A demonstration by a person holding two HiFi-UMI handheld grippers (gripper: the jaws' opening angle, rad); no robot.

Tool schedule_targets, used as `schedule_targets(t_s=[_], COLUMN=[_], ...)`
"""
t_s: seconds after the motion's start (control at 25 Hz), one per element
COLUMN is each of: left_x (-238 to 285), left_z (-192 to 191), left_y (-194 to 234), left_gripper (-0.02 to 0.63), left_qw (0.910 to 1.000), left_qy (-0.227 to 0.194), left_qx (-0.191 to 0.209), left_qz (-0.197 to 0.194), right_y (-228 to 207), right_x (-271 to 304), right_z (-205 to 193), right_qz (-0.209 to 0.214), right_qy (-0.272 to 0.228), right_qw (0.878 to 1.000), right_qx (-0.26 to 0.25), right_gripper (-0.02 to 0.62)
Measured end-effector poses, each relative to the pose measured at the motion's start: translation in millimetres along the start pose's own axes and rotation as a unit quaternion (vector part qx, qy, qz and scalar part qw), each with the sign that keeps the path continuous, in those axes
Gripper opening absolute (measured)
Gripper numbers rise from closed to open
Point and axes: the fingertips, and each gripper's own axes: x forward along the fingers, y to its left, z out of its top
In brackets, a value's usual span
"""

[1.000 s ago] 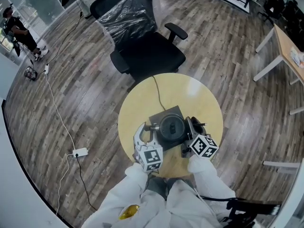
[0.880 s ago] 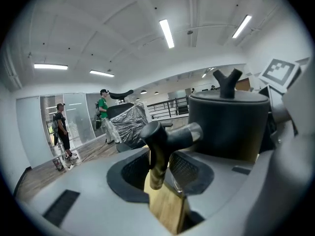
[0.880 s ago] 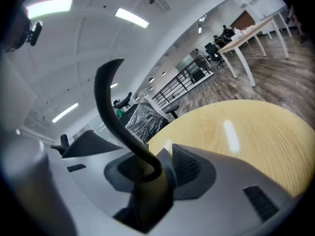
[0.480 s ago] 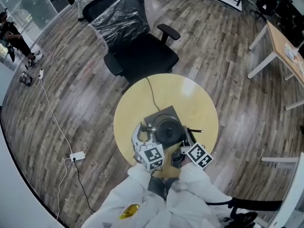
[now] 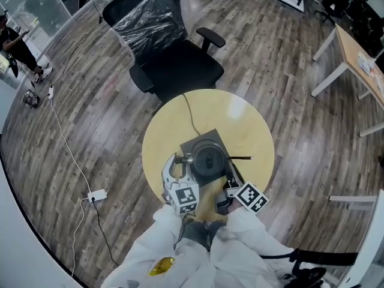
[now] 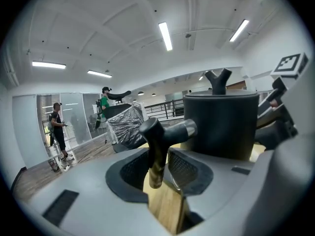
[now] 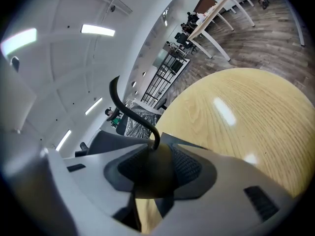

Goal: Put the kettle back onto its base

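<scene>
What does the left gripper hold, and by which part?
The left gripper, jaws just closing, clamps the matte black kettle by its handle's upright bar.

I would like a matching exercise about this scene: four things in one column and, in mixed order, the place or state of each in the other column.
Things:
1. office chair
2. power strip
3. kettle
4. right gripper

Places or states:
a. shut on a dark piece
b. white, on the wooden floor
c. over a dark square plate on the round table
d. backrest under plastic film

Pairs: 1-d, 2-b, 3-c, 4-a.
</scene>
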Motion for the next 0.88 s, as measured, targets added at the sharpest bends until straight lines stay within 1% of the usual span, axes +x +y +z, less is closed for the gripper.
schedule_targets(t_s=[0.12, 0.24, 0.68, 0.8, 0.88], left_x=[-7, -15, -48, -59, -69], left_z=[-6, -7, -7, -12, -10], left_y=[1, 0, -7, -8, -6], left_gripper=[0.107, 0.107, 0.107, 0.107, 0.106], left_qw=[0.9999, 0.9999, 0.9999, 0.9997, 0.9994], left_qy=[0.013, 0.015, 0.007, 0.006, -0.003], left_qx=[0.001, 0.004, -0.010, -0.022, -0.031], left_qz=[0.001, 0.005, -0.001, 0.005, 0.013], right_y=[4, 4, 6, 6, 11], right_x=[-3, -7, -31, -39, -44], right_z=[-5, -10, -18, -20, -22], right_qz=[0.004, 0.006, 0.018, 0.022, 0.032], right_qy=[0.004, 0.006, 0.009, 0.009, 0.012], right_qw=[1.000, 1.000, 1.000, 1.000, 0.999], right_qx=[0.002, 0.005, 0.011, 0.009, -0.001], right_gripper=[0.140, 0.140, 0.140, 0.140, 0.140])
